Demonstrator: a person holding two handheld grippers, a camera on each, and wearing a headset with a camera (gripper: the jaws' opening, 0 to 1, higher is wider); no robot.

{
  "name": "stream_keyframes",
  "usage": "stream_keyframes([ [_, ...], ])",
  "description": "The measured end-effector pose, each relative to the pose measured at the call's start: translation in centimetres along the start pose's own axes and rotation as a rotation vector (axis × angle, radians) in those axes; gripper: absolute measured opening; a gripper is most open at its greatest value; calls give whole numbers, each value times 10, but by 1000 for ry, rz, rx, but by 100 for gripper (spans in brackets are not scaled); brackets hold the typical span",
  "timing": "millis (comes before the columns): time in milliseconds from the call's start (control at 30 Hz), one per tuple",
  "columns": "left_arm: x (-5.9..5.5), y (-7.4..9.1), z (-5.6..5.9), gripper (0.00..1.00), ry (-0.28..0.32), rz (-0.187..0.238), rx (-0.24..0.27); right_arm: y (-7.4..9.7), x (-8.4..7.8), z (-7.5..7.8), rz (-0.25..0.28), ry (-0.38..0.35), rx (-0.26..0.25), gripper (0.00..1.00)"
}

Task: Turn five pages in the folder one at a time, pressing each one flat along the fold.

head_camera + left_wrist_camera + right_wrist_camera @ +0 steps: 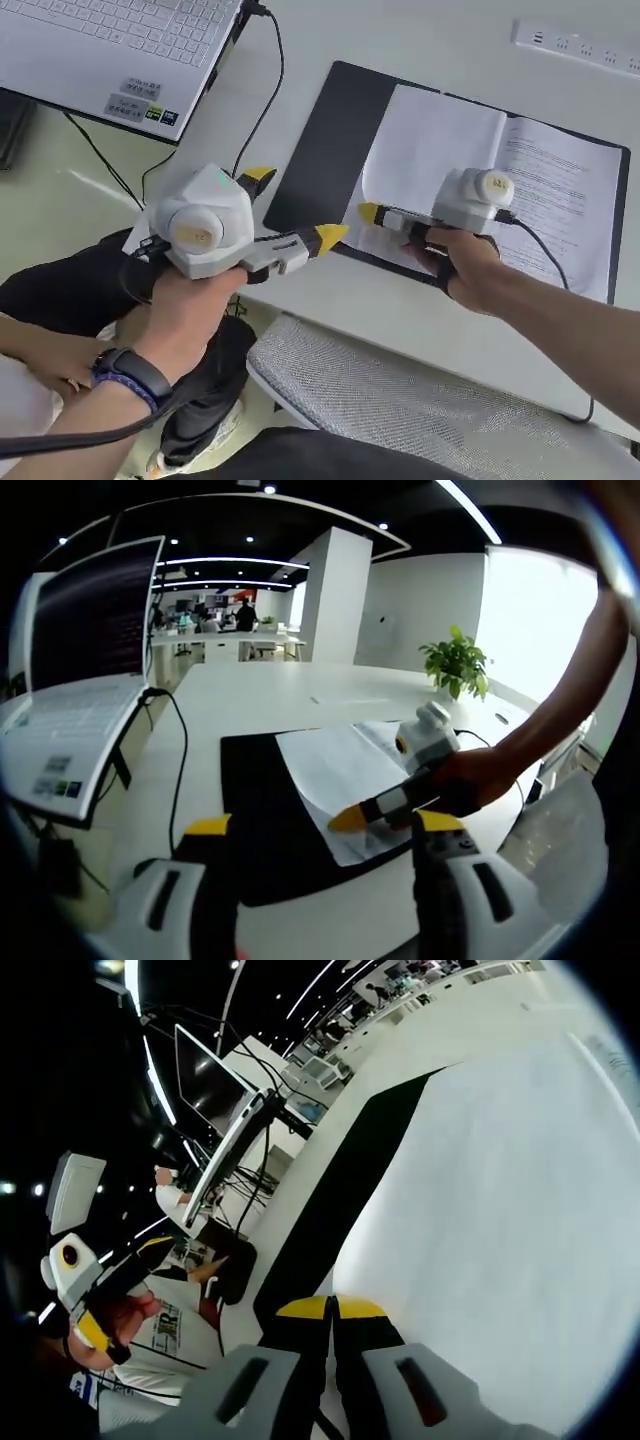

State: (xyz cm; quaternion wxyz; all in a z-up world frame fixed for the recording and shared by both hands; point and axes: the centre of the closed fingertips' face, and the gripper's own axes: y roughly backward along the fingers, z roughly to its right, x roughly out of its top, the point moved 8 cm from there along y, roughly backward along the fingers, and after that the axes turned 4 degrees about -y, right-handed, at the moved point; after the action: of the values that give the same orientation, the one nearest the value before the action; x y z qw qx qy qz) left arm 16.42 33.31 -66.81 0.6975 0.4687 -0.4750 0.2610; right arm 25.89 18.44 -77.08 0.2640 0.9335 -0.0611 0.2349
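Right gripper point(370, 212), jaws pinched together with nothing visibly between them, sits low on the turned white page point(430, 150) by the near edge of the open black folder point(320, 150) at the tabletop's near edge, probably to flatten it, while the left gripper point(294, 207) hovers spread wide, keeping clear

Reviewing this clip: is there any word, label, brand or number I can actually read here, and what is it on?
No text is legible in any view.
Too small to read: the lines of print on the printed page in the folder.
Blurred, unreadable: the stickers on the laptop.
Too small: the laptop's key legends.
No legible marking: the power strip.
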Motion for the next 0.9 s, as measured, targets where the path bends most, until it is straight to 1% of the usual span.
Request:
stream_keyframes([
  [167,0,1,2,70,1,0,2,-3,0,-3,4,11,-6,0],
  [367,0,1,3,71,0,-2,0,-1,0,-5,5,30,-13,0],
  [600,1,2,5,70,-1,-1,-4,0,-3,-14,8,25,3,10],
  [700,2,1,6,70,-2,-1,-6,-1,-7,-18,-9,45,12,13],
  [900,4,-2,7,70,-15,-2,-15,2,-8,-22,-9,52,30,17],
])
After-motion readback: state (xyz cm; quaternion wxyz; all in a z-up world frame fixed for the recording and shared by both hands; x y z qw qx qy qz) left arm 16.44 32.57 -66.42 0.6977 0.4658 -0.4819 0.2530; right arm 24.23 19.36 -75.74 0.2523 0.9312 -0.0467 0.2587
